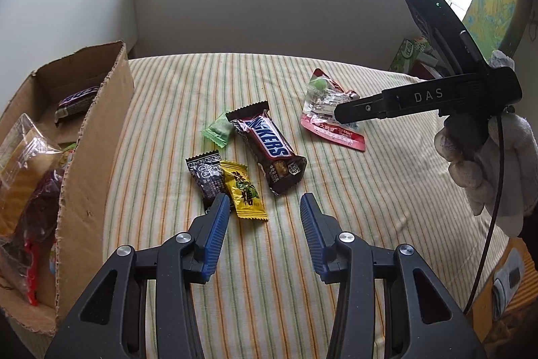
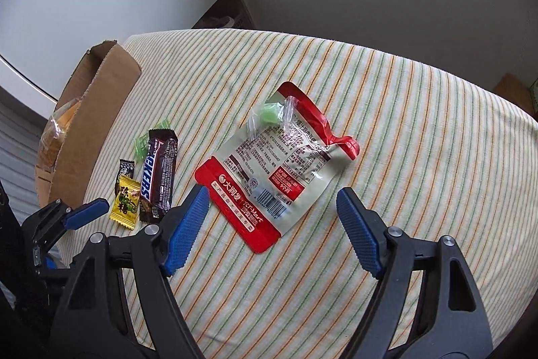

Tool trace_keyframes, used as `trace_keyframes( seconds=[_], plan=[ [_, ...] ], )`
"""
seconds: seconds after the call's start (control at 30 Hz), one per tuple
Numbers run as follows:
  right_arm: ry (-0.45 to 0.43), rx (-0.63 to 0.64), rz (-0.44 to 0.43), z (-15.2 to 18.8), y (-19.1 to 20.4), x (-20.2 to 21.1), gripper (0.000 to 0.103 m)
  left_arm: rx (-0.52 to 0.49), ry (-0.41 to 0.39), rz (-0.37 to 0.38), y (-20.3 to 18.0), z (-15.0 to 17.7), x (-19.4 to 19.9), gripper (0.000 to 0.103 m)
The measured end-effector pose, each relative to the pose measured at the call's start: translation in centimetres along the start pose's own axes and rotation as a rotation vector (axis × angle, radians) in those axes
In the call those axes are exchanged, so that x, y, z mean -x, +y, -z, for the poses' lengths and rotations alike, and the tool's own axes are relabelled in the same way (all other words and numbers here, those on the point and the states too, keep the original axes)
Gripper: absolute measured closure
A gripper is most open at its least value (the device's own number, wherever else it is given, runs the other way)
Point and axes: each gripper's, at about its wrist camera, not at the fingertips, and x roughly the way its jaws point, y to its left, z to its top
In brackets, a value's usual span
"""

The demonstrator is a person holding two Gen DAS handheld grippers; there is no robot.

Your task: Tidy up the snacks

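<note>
Loose snacks lie on the striped cloth: a Snickers bar (image 1: 269, 147) (image 2: 158, 172), a yellow candy (image 1: 243, 189) (image 2: 126, 202), a black wrapper (image 1: 206, 175) (image 2: 125, 170), a green candy (image 1: 218, 132) (image 2: 143, 145), and a red-and-white pouch (image 1: 324, 115) (image 2: 269, 172) with a clear-wrapped green sweet (image 2: 270, 116) on it. My left gripper (image 1: 265, 202) is open, just short of the yellow candy. My right gripper (image 2: 272, 201) is open over the pouch's near edge; it also shows in the left wrist view (image 1: 346, 115).
An open cardboard box (image 1: 90, 137) (image 2: 97, 110) stands at the cloth's left edge and holds a Snickers bar (image 1: 77, 100) and bagged snacks (image 1: 27, 177). A grey wall (image 1: 269, 9) runs behind. A green carton (image 1: 408, 54) sits far right.
</note>
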Motion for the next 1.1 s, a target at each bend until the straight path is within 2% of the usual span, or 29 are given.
trace_keyframes(
  seconds=[0.27,0.43,0.67,0.8,1.03,1.1],
  plan=[
    [0.019,-0.017,0.065,-2.8,1.2,-2.6,0.022,-0.009,0.02,0.009,0.4,-0.5,-0.9,0.065],
    [0.019,0.039,0.114,-3.8,2.9,-3.8,0.021,-0.011,0.023,0.015,0.5,-0.2,-1.4,0.065],
    [0.032,0.189,0.202,-2.4,5.3,-4.6,0.022,-0.025,0.03,0.005,0.1,-0.2,-2.0,0.065],
    [0.035,0.206,0.202,-1.9,5.3,-4.4,0.022,-0.032,0.033,-0.011,-0.3,-0.9,-2.7,0.074],
    [0.026,0.216,0.187,-0.6,3.8,-3.1,0.029,-0.033,0.028,-0.021,-0.5,-0.8,-3.0,0.083],
    [0.019,0.223,0.195,-0.2,3.6,-2.2,0.038,-0.032,0.026,-0.021,-0.3,-0.8,-2.9,0.083]
  ],
)
